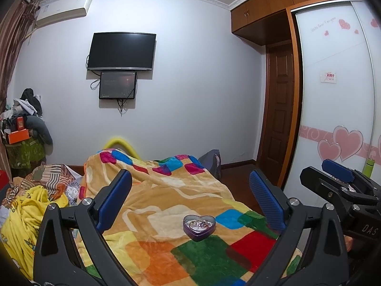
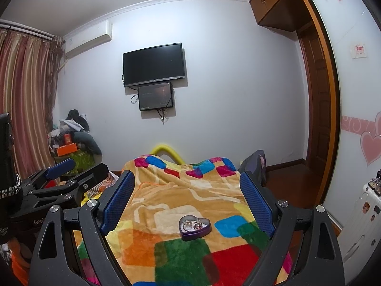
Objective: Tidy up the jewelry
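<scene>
Nearest to us, both grippers hover above the bed with jaws spread wide and nothing between them: the left gripper (image 1: 190, 200) and the right gripper (image 2: 188, 199). Just ahead and below, on the patterned blanket (image 1: 166, 190) near the bed's near edge, sits a purple heart-shaped tin (image 1: 199, 226) – open-topped, its point turned toward us and slightly left. Inside we see a small tangle of jewelry (image 1: 198, 224), rings or a fine chain; the pieces are too small to separate. The tin lies a little right of centre in the left view and about centred in the right view, so we judge neither gripper clearly nearer. All visible jewelry lies in the tin – a state fitting either gathered pieces or pieces awaiting sorting. Beyond, the blanket rises toward the bed's far end.
</scene>
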{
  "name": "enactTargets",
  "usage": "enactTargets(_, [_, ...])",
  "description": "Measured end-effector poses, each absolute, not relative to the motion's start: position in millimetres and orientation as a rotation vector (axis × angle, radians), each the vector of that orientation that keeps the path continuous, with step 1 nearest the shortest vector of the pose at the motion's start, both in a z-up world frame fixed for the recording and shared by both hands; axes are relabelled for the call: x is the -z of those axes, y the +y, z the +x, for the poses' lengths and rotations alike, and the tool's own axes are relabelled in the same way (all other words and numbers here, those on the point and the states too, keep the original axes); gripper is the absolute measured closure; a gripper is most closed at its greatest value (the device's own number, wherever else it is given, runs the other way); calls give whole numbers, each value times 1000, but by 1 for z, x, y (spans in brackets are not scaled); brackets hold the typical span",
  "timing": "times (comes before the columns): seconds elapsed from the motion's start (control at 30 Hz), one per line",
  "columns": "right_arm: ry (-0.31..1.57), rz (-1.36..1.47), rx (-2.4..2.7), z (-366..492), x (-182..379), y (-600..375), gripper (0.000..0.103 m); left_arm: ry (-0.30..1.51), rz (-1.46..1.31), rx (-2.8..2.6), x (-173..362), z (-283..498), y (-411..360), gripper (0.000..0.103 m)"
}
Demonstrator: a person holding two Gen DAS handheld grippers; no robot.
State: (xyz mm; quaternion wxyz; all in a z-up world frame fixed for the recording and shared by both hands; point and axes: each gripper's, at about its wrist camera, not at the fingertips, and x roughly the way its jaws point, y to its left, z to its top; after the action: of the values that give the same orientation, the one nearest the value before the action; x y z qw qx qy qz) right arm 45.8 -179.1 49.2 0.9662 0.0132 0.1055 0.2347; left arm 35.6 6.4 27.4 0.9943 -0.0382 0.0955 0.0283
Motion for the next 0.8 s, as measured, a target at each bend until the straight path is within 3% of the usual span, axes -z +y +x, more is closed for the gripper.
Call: enactTargets(0.8, [226,38,-473,47,-47,-182,15,195,-96,-42,-22,35,8,3])
